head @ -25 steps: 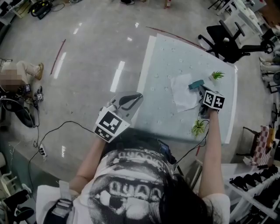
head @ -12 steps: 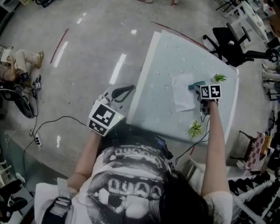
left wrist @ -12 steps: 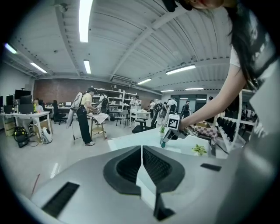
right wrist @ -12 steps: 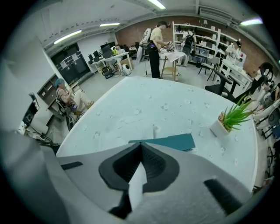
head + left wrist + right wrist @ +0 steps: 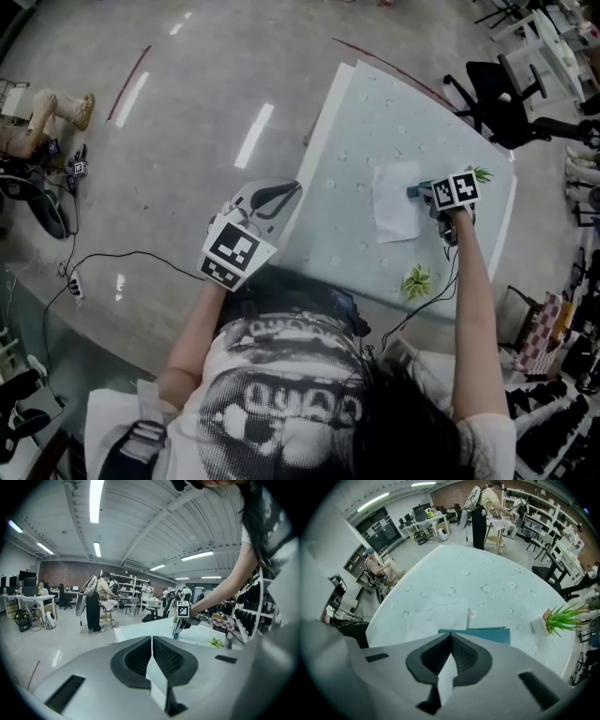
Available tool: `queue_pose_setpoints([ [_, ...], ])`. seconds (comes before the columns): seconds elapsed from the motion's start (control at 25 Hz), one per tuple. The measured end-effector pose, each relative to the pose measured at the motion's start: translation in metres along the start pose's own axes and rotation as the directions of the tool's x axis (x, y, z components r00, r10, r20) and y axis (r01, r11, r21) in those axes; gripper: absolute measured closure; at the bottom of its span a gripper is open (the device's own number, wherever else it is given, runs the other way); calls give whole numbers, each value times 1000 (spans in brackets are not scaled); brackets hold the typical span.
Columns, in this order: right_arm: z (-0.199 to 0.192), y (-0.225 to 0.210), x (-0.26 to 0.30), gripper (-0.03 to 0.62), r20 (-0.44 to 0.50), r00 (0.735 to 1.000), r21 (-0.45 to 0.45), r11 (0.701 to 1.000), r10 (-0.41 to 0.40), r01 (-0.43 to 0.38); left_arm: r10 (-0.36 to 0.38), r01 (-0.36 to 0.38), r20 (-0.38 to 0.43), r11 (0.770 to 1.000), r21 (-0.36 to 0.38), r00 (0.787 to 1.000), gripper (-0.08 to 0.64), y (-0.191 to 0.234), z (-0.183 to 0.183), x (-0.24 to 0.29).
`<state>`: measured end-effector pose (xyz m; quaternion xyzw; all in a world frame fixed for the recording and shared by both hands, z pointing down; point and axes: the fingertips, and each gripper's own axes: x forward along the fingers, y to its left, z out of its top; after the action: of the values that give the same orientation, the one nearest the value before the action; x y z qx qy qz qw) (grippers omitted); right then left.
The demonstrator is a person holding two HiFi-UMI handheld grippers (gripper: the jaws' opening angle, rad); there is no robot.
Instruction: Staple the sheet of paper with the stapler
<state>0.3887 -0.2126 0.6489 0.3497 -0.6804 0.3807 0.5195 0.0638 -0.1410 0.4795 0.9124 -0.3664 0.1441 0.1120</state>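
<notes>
Teal stapler below right gripper, pointing steeply down.

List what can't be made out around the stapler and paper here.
- Stapler: right gripper view, near side covered by the right gripper's shut fingers; contact unclear.
- Stapler, head view: mostly under the marker cube.
- Sheet of paper: whether it sits inside the stapler, too small.

An open-plan lab or workshop: beyond the left claw stand desks with monitors and shelves, with strip lights overhead.
</notes>
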Motion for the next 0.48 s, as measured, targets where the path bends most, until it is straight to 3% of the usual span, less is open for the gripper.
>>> queue_pose_setpoints([
  [0.16, 1, 4, -1, 588, 47, 999, 26, 1000, -1, -1, -37, 37, -10, 999, 2, 999, 552, -10, -3, 9],
  [0.48, 4, 6, 2, 588, -34, 999, -10, 1000, 7, -7, -122, 123, -23, 992, 17, 992, 554, -37, -5, 30],
])
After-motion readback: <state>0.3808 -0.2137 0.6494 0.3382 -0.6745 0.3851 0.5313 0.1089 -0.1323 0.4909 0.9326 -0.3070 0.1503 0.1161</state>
